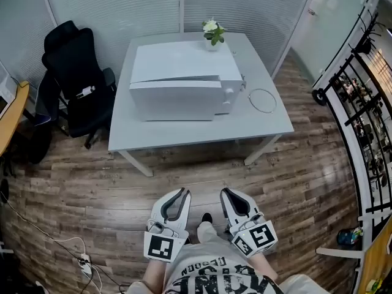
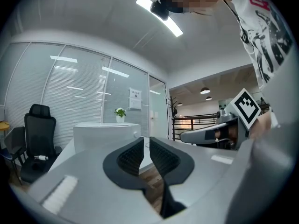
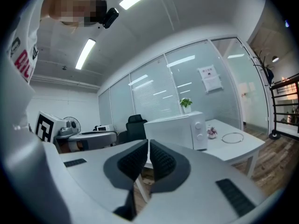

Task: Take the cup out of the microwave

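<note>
fingers (image 2: pixel 131 156): left gripper (image 1: pixel 183 193) barely parted, right gripper (image 1: pixel 225 192) pressed together, both empty. approach step, i judge; next i open microwave door (image 1: pixel 173 101).

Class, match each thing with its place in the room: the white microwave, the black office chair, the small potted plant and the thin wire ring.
1. white microwave
2. black office chair
3. small potted plant
4. thin wire ring

a. on the wooden floor, left of the grey table
b. on the table, right of the microwave
c. at the table's far edge, behind the microwave
d. mid-table, door shut

Pairs: 1-d, 2-a, 3-c, 4-b.
</note>
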Motion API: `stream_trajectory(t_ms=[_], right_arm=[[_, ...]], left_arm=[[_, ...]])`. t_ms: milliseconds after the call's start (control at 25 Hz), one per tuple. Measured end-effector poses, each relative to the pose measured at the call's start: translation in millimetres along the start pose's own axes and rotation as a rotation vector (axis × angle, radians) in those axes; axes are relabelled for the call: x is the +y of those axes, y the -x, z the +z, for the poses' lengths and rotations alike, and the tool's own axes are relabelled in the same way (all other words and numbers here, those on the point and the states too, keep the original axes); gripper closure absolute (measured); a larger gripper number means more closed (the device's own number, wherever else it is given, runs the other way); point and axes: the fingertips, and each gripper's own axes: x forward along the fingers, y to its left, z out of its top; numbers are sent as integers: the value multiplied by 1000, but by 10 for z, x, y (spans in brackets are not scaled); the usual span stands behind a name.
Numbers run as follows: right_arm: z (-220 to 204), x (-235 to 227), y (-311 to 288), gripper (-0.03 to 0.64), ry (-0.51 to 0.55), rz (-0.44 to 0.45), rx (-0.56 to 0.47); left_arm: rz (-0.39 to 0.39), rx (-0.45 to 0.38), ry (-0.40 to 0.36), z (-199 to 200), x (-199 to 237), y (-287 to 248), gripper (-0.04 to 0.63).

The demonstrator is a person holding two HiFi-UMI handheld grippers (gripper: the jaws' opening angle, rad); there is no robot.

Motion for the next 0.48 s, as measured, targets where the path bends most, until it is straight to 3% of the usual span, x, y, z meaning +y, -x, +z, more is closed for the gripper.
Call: stream_trajectory(t_ms=[480], right_arm=[[132, -734, -174, 595, -2, 41, 1]], left_arm=[[65, -6, 1, 91, -63, -666, 558]])
